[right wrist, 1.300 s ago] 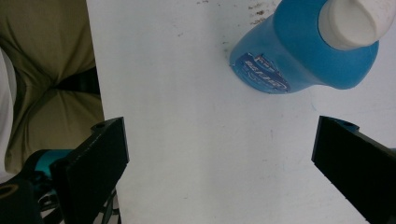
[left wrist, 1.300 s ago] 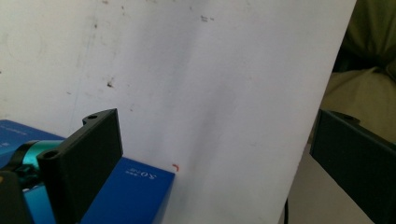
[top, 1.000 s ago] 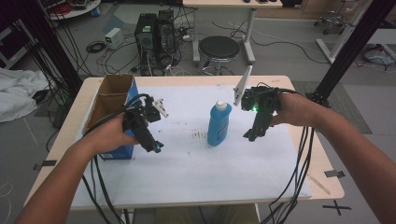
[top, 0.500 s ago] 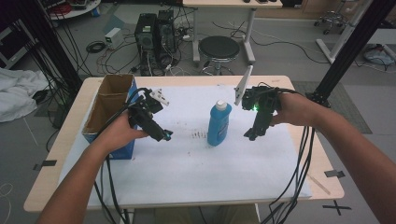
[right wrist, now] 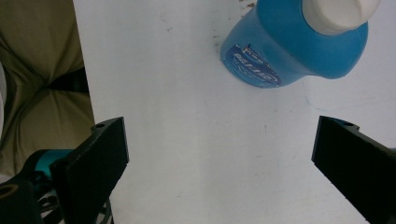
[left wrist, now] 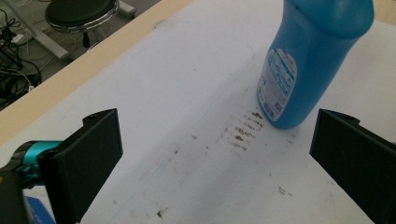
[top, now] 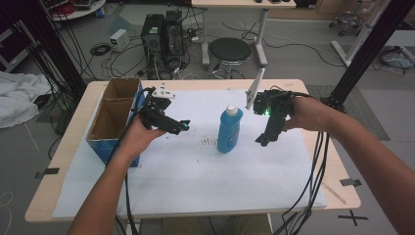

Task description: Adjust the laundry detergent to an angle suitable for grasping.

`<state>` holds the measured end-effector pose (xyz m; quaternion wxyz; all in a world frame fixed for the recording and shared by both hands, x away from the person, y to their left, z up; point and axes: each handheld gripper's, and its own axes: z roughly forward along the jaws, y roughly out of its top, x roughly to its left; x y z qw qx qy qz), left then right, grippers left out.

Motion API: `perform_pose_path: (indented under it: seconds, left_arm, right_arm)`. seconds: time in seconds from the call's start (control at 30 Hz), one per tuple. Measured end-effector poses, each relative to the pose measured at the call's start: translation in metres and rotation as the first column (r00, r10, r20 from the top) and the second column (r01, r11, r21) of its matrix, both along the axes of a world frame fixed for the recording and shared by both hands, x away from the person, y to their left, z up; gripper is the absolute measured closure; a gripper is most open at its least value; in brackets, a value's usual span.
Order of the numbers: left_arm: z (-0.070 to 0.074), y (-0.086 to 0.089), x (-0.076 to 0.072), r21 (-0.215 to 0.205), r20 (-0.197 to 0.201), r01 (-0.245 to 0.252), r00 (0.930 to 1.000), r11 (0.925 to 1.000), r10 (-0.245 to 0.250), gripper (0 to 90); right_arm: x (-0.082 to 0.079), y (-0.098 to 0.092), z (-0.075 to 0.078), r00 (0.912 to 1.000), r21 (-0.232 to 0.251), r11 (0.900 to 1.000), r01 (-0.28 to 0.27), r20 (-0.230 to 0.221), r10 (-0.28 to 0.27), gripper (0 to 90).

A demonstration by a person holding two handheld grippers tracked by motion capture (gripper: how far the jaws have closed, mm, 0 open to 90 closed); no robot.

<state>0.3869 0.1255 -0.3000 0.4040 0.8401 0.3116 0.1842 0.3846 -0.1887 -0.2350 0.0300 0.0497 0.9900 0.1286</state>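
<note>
The left gripper (top: 182,127) hovered over the white paper sheet (top: 186,181) with its jaws spread wide and nothing between them; the left gripper view showed both black jaws far apart at the frame's edges. The right gripper (top: 262,140) was likewise wide open and empty, pointing down at the sheet from the other side.

Between the two grippers nothing blocked the way: only bare paper and a patch of small brown smudges (left wrist: 243,133) beside the bottle's base. A cardboard box (top: 113,117) with a blue outside stood at the table's left edge, just behind the left hand (top: 139,134). Cables trailed from both grippers over the near table edge.

The blue bottle (top: 229,129), upright with a white cap (right wrist: 338,14), stood on the sheet between the grippers, nearer the right one but touching neither. In the left gripper view it stood ahead and towards the right jaw; in the right gripper view it lay ahead, also towards the right jaw.

The box was open at the top, split into two compartments; what the high view showed of their insides looked bare.
</note>
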Motion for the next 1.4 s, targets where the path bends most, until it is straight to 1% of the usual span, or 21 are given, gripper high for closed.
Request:
perform_pose_path:
  seconds: [0.07, 0.17, 0.27, 0.33, 0.43, 0.53, 0.57, 0.63, 0.67, 0.7, 0.77, 0.9, 0.97, 1.03, 1.1, 1.27, 1.33, 1.4]
  left_arm:
    - [-0.002, -0.001, 0.002, -0.023, 0.012, -0.006, 0.9999, 0.9997, 0.007, 2.4]
    - [-0.006, -0.004, 0.002, -0.053, 0.052, -0.019, 0.9984, 0.9984, 0.022, 2.4]
    - [-0.012, -0.008, 0.001, -0.077, 0.092, -0.024, 0.9952, 0.9967, 0.031, 2.4]
    - [-0.017, -0.01, 0.001, -0.103, 0.112, -0.039, 0.9924, 0.9939, 0.051, 2.4]
    - [-0.024, -0.012, 0.001, -0.139, 0.127, -0.045, 0.9899, 0.9892, 0.063, 2.4]
    - [-0.031, -0.014, 0.004, -0.199, 0.123, -0.046, 0.9897, 0.979, 0.072, 2.4]
    - [-0.034, -0.014, 0.004, -0.211, 0.12, -0.045, 0.9901, 0.9764, 0.072, 2.4]
    - [-0.037, -0.016, 0.006, -0.229, 0.108, -0.04, 0.9919, 0.9726, 0.066, 2.4]
    - [-0.039, -0.017, 0.006, -0.238, 0.11, -0.036, 0.992, 0.9707, 0.063, 2.4]
    - [-0.04, -0.019, 0.005, -0.245, 0.112, -0.031, 0.9919, 0.9689, 0.06, 2.4]
    - [-0.042, -0.02, 0.002, -0.257, 0.129, -0.018, 0.9902, 0.9663, 0.053, 2.4]
    - [-0.048, -0.022, -0.006, -0.316, 0.152, -0.043, 0.9837, 0.9477, 0.096, 2.4]
    - [-0.052, -0.025, -0.011, -0.326, 0.169, -0.062, 0.9781, 0.9435, 0.122, 2.4]
    - [-0.057, -0.029, -0.016, -0.329, 0.18, -0.076, 0.9734, 0.9415, 0.141, 2.4]
    - [-0.061, -0.033, -0.02, -0.329, 0.184, -0.081, 0.9717, 0.9409, 0.148, 2.4]
    - [-0.068, -0.045, -0.026, -0.35, 0.18, -0.059, 0.9752, 0.9351, 0.129, 2.4]
    - [-0.07, -0.052, -0.029, -0.344, 0.186, -0.048, 0.9753, 0.9376, 0.119, 2.4]
    - [-0.071, -0.057, -0.032, -0.348, 0.191, -0.04, 0.975, 0.9365, 0.113, 2.4]
  right_arm:
    - [0.0, 0.0, 0.0, 1.0, -0.002, 1.0, 0.003, 0.0, -0.003, 2.8]
    - [0.001, -0.001, 0.0, 1.0, 0.001, 1.0, 0.001, -0.001, -0.001, 2.8]
    - [0.001, -0.001, 0.0, 1.0, 0.0, 1.0, 0.002, -0.002, -0.002, 2.8]
    - [0.001, 0.0, -0.001, 1.0, 0.001, 1.0, -0.001, -0.003, 0.001, 2.8]
    - [0.001, 0.0, -0.001, 1.0, -0.001, 1.0, -0.004, -0.003, 0.004, 2.8]
    - [0.002, 0.0, -0.001, 1.0, -0.002, 1.0, -0.002, -0.004, 0.002, 2.8]
    - [0.002, 0.0, -0.001, 1.0, -0.005, 1.0, -0.004, -0.003, 0.004, 2.8]
    - [0.002, -0.001, -0.002, 1.0, -0.006, 1.0, -0.001, -0.005, 0.001, 2.8]
    - [0.002, -0.002, -0.002, 1.0, -0.006, 1.0, -0.002, -0.005, 0.002, 2.8]
    - [0.002, -0.002, -0.002, 1.0, -0.006, 1.0, -0.001, -0.004, 0.001, 2.8]
    - [0.002, -0.002, -0.002, 1.0, -0.008, 1.0, -0.001, -0.005, 0.001, 2.8]
    - [0.004, -0.002, -0.002, 1.0, -0.004, 1.0, -0.003, -0.006, 0.003, 2.8]
    - [0.003, -0.002, -0.003, 1.0, -0.007, 1.0, -0.002, -0.004, 0.002, 2.8]
    - [0.003, -0.002, -0.003, 1.0, -0.006, 1.0, -0.001, -0.006, 0.001, 2.8]
    - [0.003, -0.002, -0.003, 1.0, -0.007, 1.0, 0.0, -0.005, 0.0, 2.8]
    - [0.002, -0.003, -0.005, 1.0, -0.009, 1.0, -0.004, -0.009, 0.004, 2.8]
    - [0.002, -0.003, -0.006, 0.9999, -0.017, 1.0, -0.003, -0.012, 0.003, 2.8]
    - [0.002, -0.003, -0.007, 0.9999, -0.02, 1.0, -0.004, -0.012, 0.004, 2.8]
